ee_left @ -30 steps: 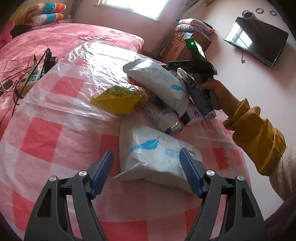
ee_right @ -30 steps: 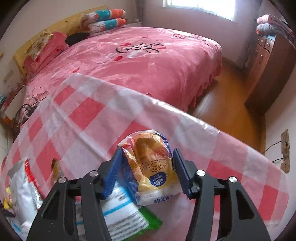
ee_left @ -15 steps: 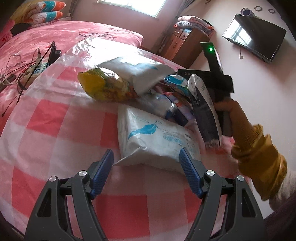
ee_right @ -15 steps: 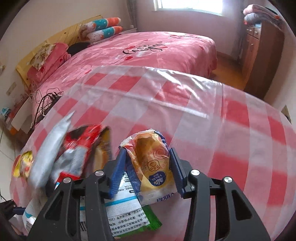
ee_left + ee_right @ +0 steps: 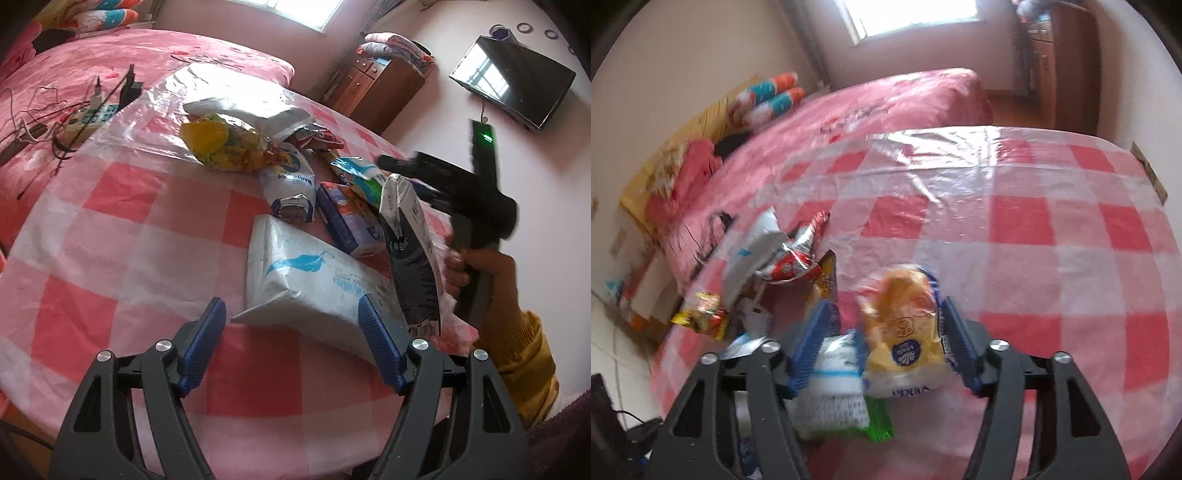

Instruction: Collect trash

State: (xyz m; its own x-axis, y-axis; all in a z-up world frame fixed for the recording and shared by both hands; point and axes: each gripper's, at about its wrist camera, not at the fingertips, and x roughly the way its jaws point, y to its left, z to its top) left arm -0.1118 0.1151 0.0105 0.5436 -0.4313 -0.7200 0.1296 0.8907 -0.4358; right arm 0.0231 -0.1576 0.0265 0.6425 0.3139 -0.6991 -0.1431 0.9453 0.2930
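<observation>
On the checked counter [image 5: 110, 229] your left hand-held gripper [image 5: 291, 343] is spread wide, near edge of the white feather-print pack [image 5: 314, 280] between its blue pads, not touching. Far of it: blue carton [image 5: 347, 218], yellow snack bag [image 5: 229, 144], silver wrapper [image 5: 251, 110]. Right side, your right hand-held gripper [image 5: 882, 339] is clamped on an orange Vinda tissue pack [image 5: 905, 332], lifted above the counter [image 5: 1052, 236]; dark pouch [image 5: 413, 254] hangs with it.
</observation>
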